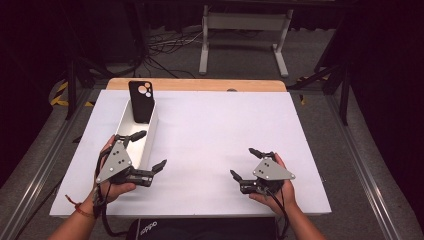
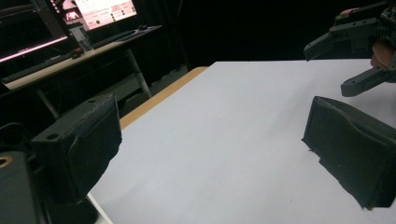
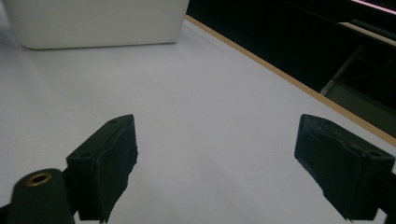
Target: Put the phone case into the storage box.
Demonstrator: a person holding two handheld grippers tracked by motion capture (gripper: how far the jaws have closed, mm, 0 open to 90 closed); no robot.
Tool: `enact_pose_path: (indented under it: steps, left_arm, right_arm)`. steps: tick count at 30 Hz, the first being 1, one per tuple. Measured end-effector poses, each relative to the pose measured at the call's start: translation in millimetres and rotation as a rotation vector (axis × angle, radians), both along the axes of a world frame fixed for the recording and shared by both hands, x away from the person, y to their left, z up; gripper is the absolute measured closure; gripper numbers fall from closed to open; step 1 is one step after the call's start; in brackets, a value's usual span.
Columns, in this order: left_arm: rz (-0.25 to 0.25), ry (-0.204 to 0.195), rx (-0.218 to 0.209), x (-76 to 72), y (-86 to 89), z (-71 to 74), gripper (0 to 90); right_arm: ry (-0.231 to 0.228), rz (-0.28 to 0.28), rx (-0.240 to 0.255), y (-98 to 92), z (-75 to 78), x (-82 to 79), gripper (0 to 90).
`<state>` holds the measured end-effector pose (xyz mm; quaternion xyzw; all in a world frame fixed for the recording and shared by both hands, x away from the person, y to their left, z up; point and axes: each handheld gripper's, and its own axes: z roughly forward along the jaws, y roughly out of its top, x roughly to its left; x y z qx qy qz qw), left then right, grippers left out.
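High view: left gripper (image 1: 148, 150) sitting wide open beside white bin (image 1: 148, 142); black phone case (image 1: 141, 101) standing in bin's far end. Right gripper (image 1: 244, 163) resting open, well apart.

Gripper views: both showing jaws spread over white table (image 3: 210, 93).

There are two grippers: the left gripper (image 1: 150, 149) at near left and the right gripper (image 1: 243, 163) at near right, each in one hand. One white bin (image 1: 148, 137) sits at left. One black phone case (image 1: 141, 101) stands in its far end.
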<state>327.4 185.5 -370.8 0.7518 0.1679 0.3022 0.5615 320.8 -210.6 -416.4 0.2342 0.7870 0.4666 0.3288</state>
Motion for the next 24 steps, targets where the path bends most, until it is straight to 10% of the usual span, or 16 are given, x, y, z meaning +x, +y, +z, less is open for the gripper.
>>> enact_pose_path:
  steps: [24]
  left_arm:
    - [-0.041,0.047,0.035,-8.0,-20.2,-27.3,4.3]
  right_arm:
    - [-0.005,0.003,0.022,-3.1,2.8,-4.0,13.7]
